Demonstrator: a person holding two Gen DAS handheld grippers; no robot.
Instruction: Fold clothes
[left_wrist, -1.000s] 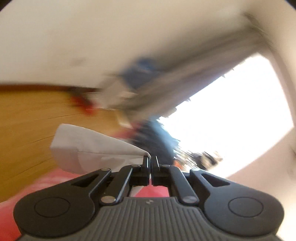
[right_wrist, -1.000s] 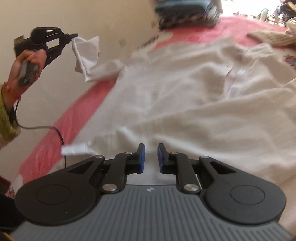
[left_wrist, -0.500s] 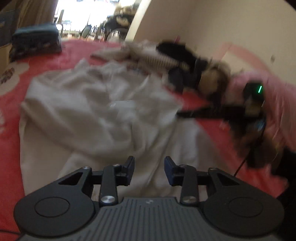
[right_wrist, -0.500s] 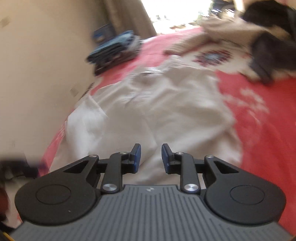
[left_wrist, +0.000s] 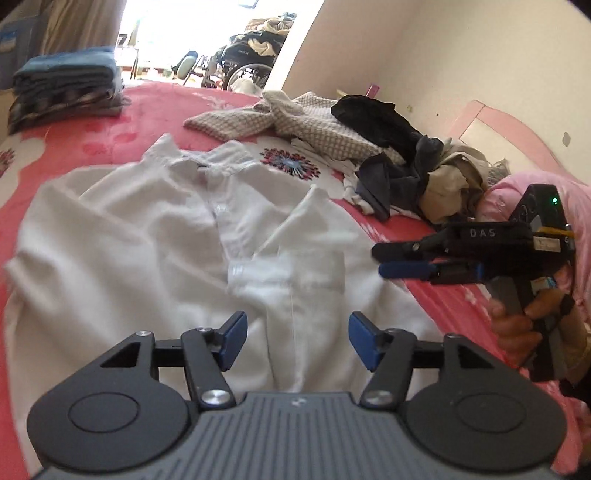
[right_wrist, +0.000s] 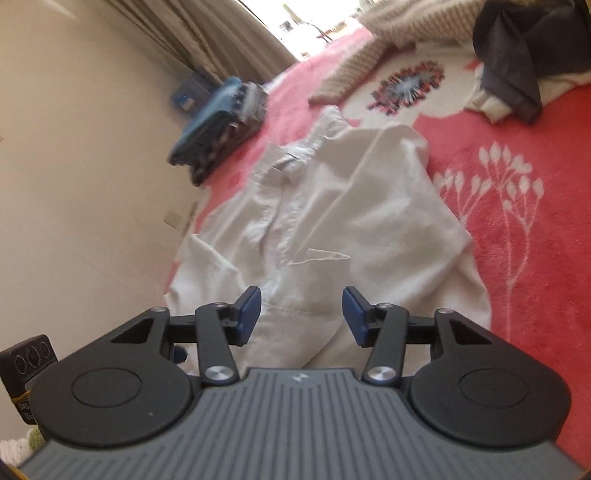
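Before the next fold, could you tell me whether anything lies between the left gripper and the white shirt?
Nothing visible does. The left gripper hangs open directly over the white shirt, with only bare cloth ahead of it.

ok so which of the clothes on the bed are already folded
The blue and dark stack by the far wall: neatly layered. The white shirt lies spread out, and the checked and dark pile is a loose heap.
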